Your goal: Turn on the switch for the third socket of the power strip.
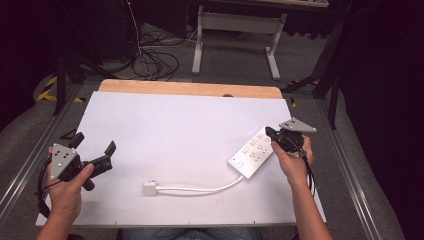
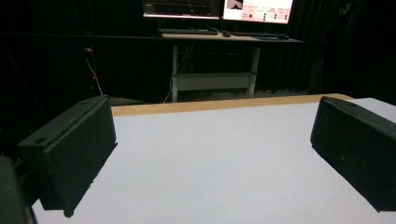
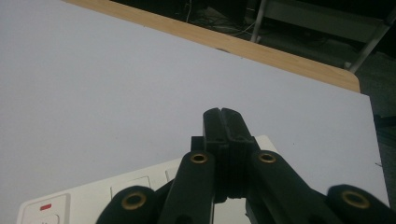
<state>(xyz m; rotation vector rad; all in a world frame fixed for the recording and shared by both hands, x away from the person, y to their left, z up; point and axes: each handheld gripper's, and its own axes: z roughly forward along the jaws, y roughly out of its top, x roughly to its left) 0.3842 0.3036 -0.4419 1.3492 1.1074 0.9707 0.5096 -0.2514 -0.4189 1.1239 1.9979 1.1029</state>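
The right gripper [image 1: 272, 134] is hovering over the far end of the power strip [image 1: 252, 152], its jaws pressed flat together with nothing between them. That reads as a poke, not a grasp: closed jaws make one blunt tip, suited to pressing a switch or nudging the strip. In the right gripper view the strip [image 3: 93, 196] is lying directly under the jaws and running off toward the lower left, its red-marked switch [image 3: 45, 206] well short of the tips. Whether the tips are touching the strip is hard to tell, since the jaw links are covering that spot.

The left gripper [image 1: 92, 145] is waiting with jaws spread wide and nothing in them, seemingly ready to steady something. Ahead of those jaws only bare white board [image 2: 210, 163] is lying.

The cord [image 1: 200, 189] is trailing from the strip's near end to the plug [image 1: 150, 188], lying between the two grippers. The socket faces are too small to make out.
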